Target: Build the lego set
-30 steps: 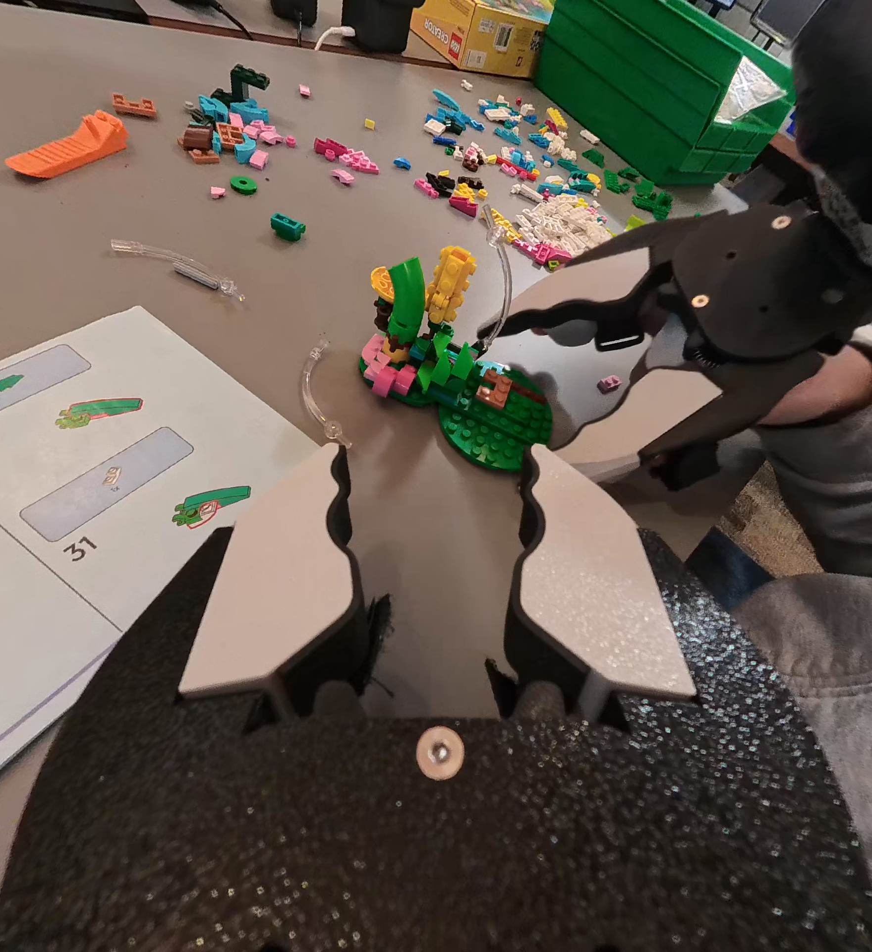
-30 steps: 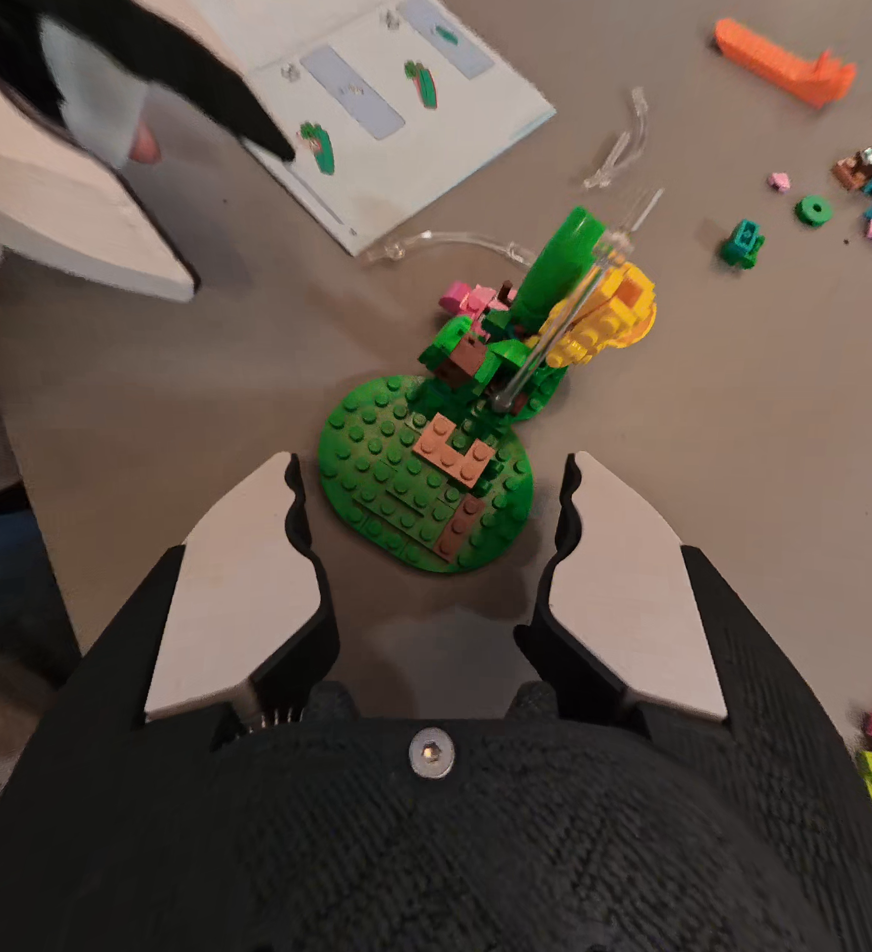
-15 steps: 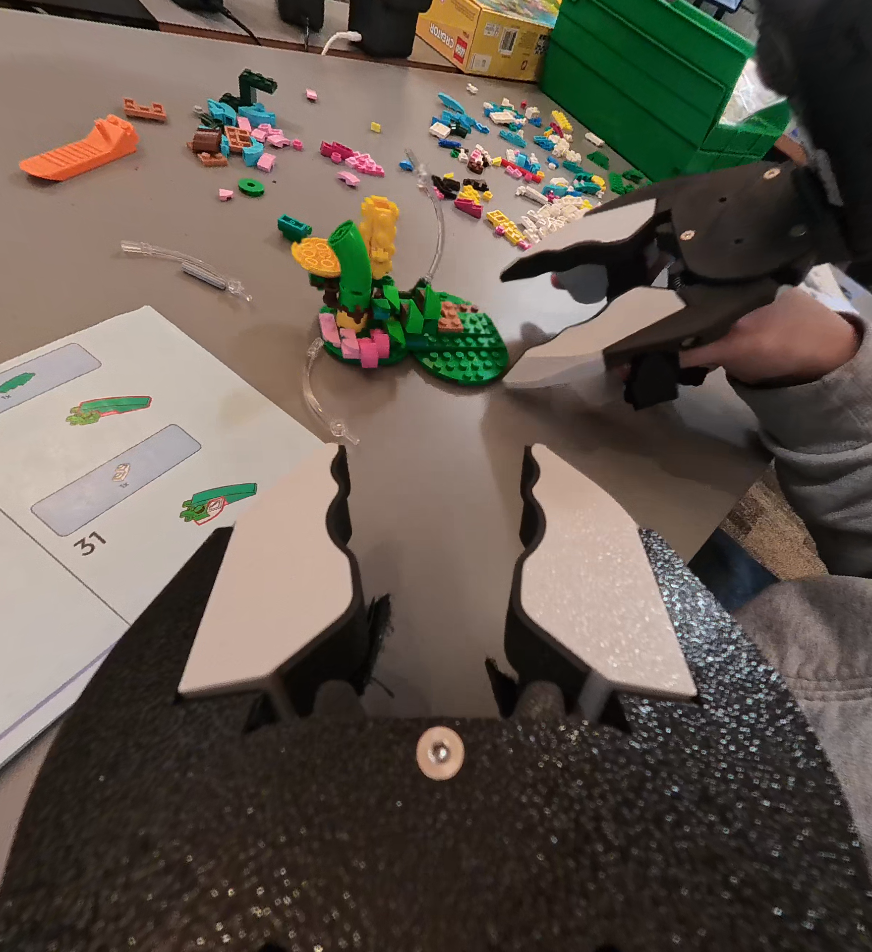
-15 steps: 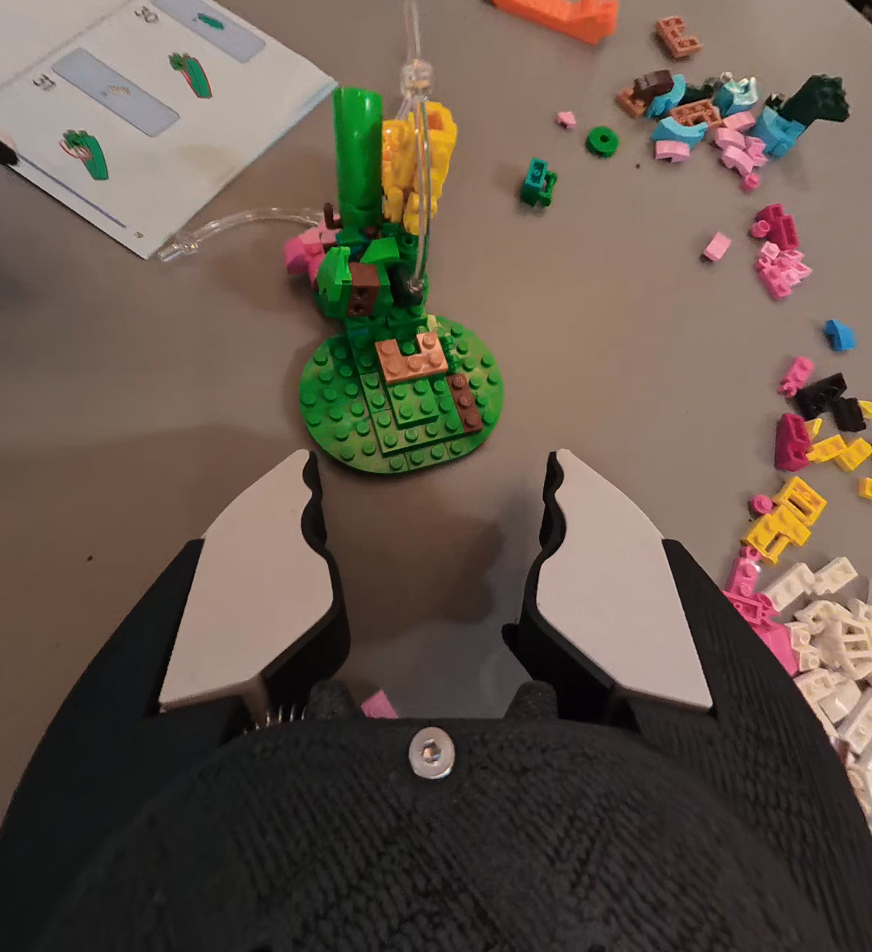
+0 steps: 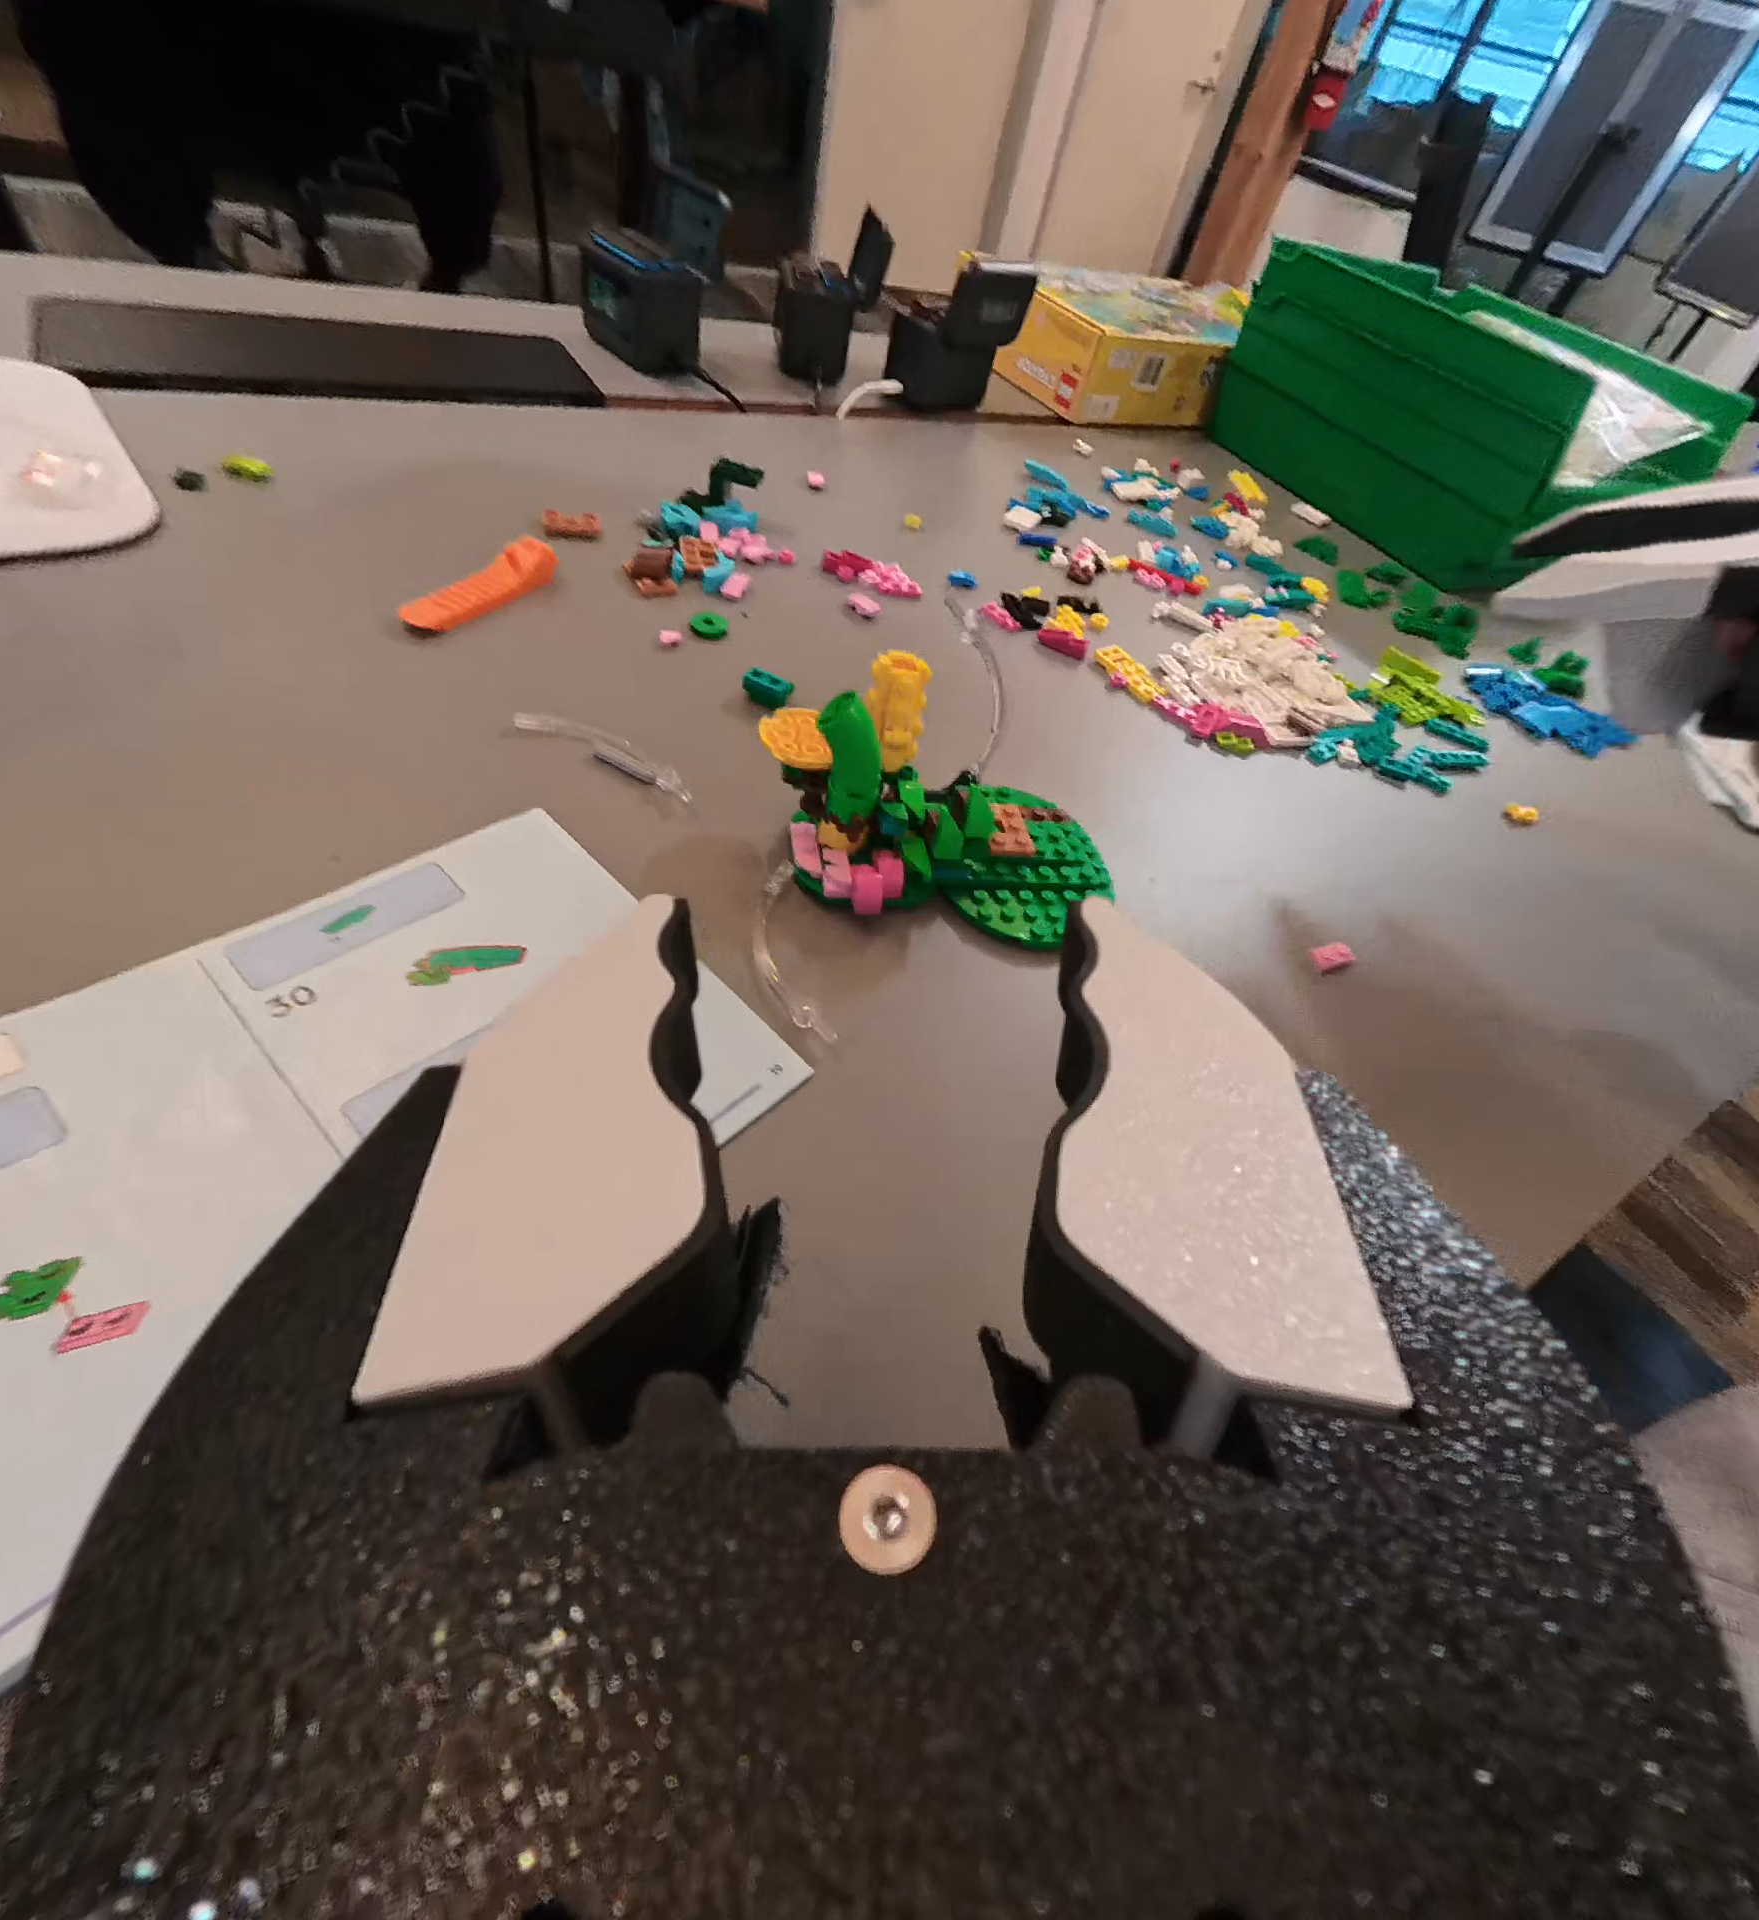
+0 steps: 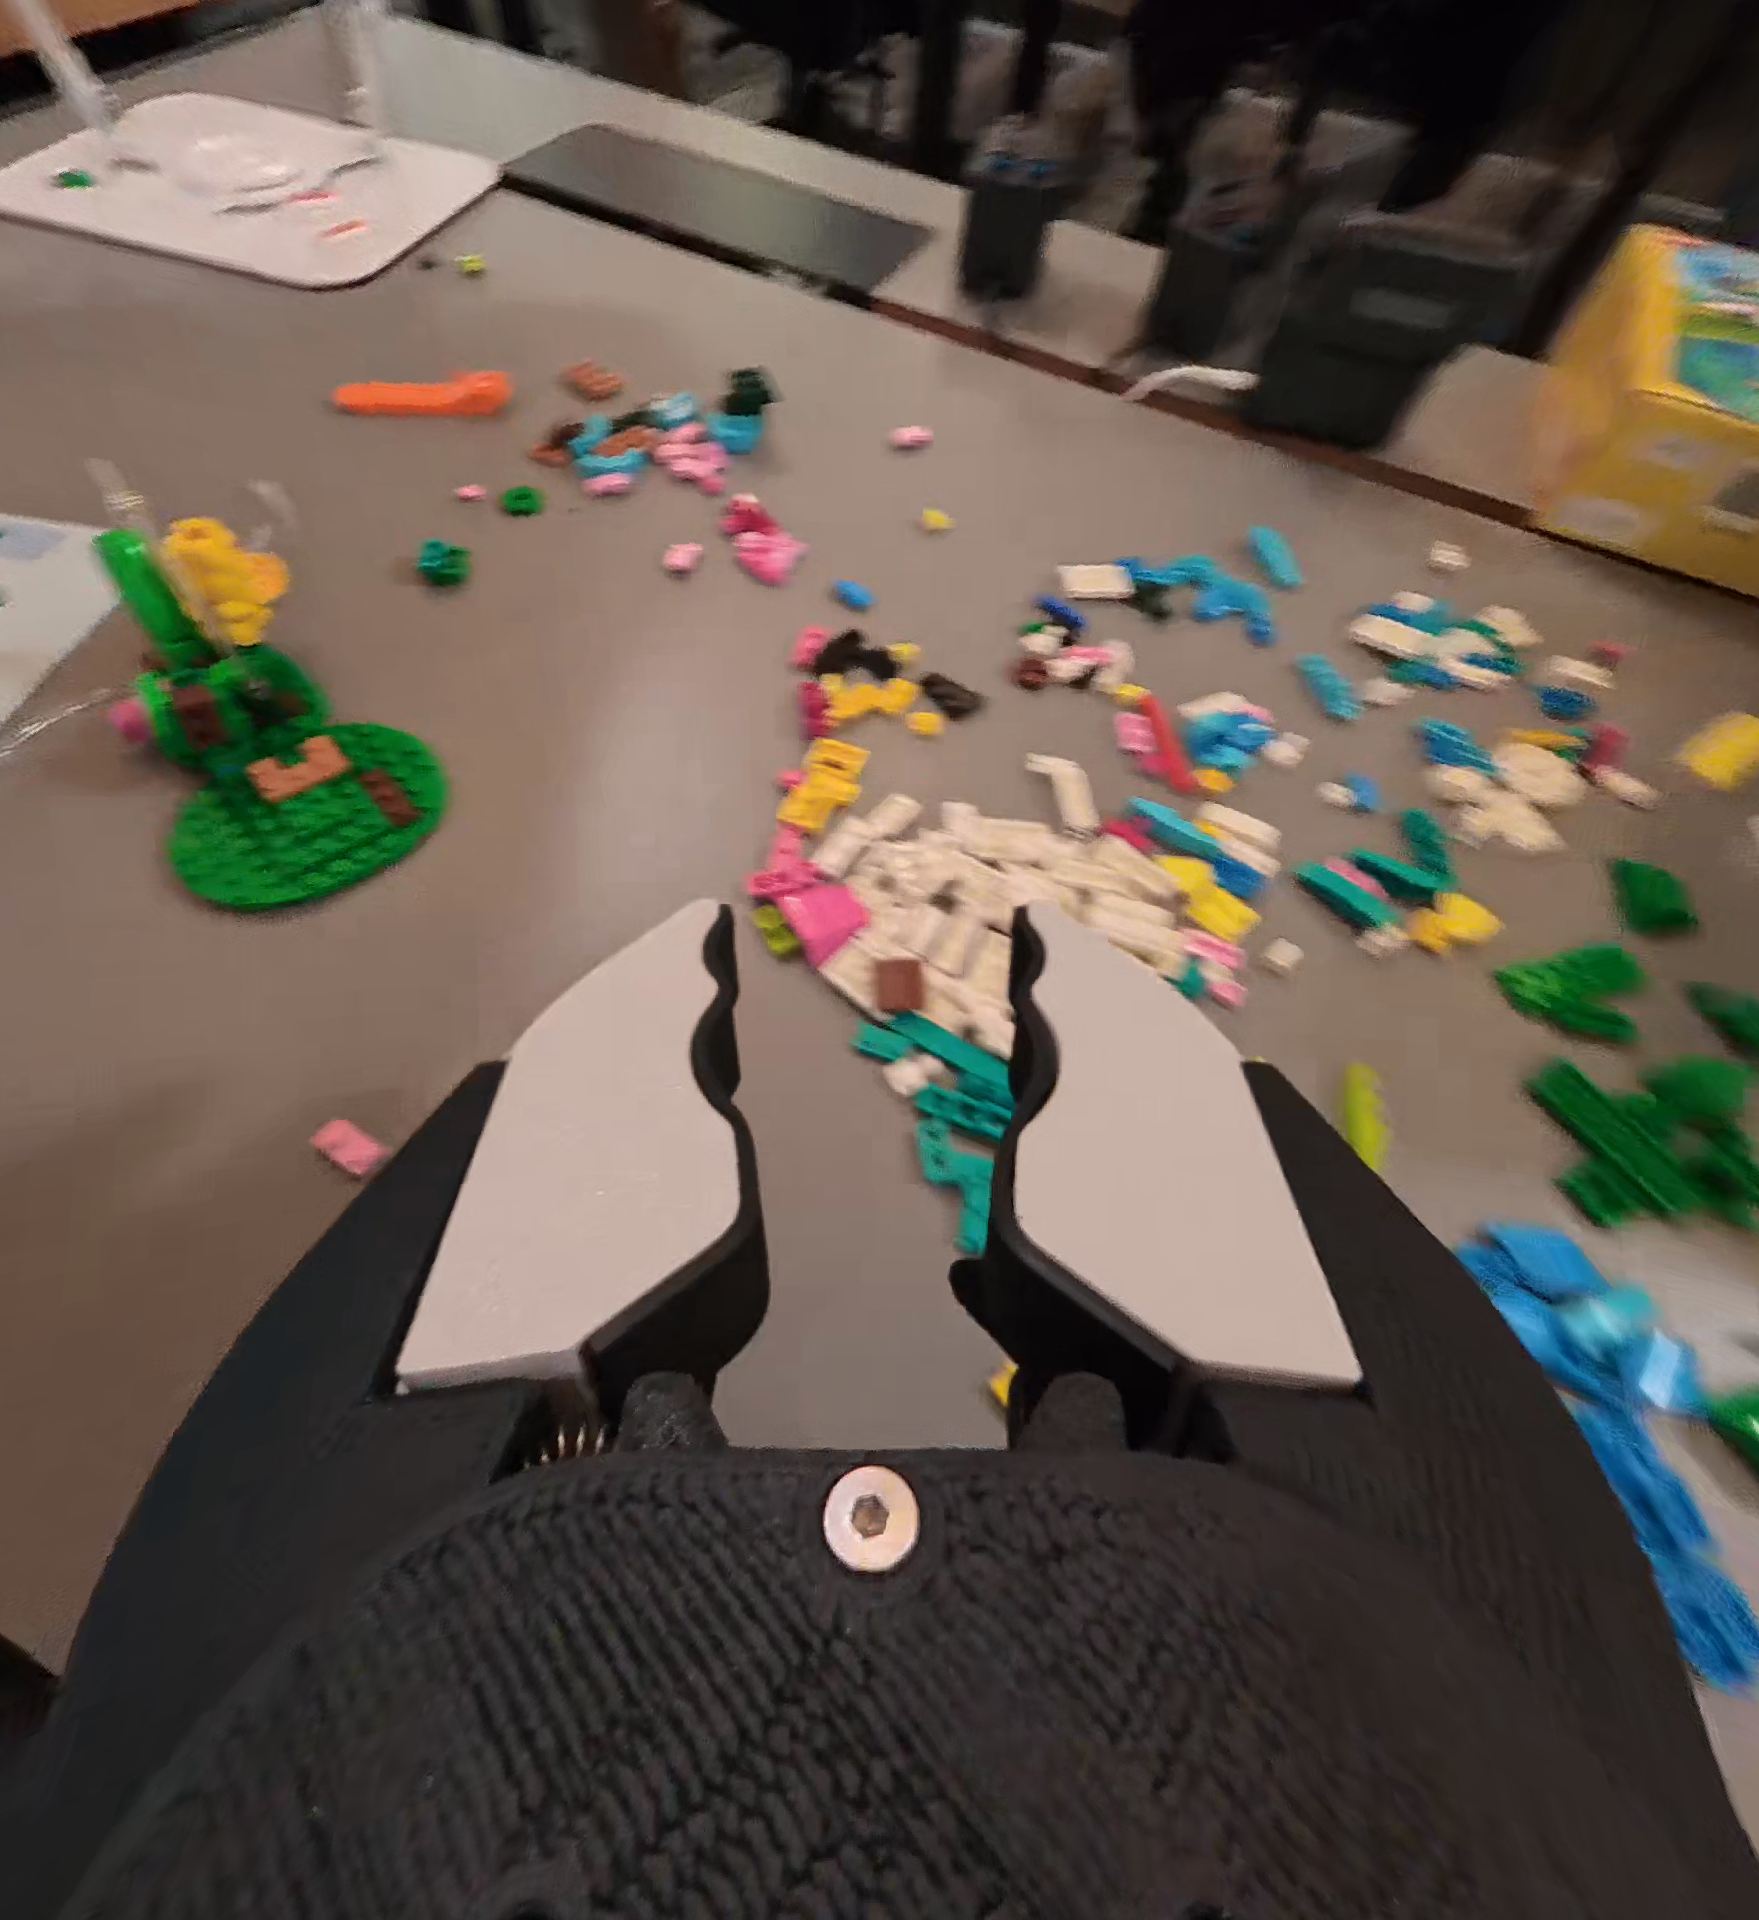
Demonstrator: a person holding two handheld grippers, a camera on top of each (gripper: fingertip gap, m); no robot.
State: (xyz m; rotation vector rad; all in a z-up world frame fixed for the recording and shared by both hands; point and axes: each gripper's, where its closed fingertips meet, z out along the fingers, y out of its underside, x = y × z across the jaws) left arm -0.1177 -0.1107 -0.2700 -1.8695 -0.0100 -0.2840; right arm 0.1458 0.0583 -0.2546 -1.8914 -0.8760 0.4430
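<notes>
Left gripper: jaws stand well apart with nothing between the pads; it hangs above the grey table, just short of the brick model, which sits at 12 o'clock from its tips.
Right gripper: jaws parted to a moderate gap, nothing pressed between the pads; only loose pieces on the table show through the gap; in the left wrist view it shows blurred at the 3 o'clock edge.
Brick model: two round green studded plates joined side by side, with brown tiles, pink pieces at the near rim, a green stalk and yellow pieces rising from the left plate; a thin clear curved rod rises at its back.
Handling, as a judgement: the model looks light and rigid but fragile at the press-fit joints; the stalk and clear rod would likely pop off if squeezed; the flat green plate edge looks the soundest place to grip, low and level.
Clear tube: lies on the table just beside the model, at 11 o'clock from the left fingertips; slim and probably slippery.
Instruction booklet: open and flat at 9 o'clock of the left gripper, partly under its left finger.
White brick heap: at 12 o'clock from the right fingertips, mixed with pink, yellow and teal pieces; small, light, easily scattered.
Orange wedge tool: far off at 11 o'clock.
Green bin: at 2 o'clock, at the table's far edge, beside a yellow box.
</notes>
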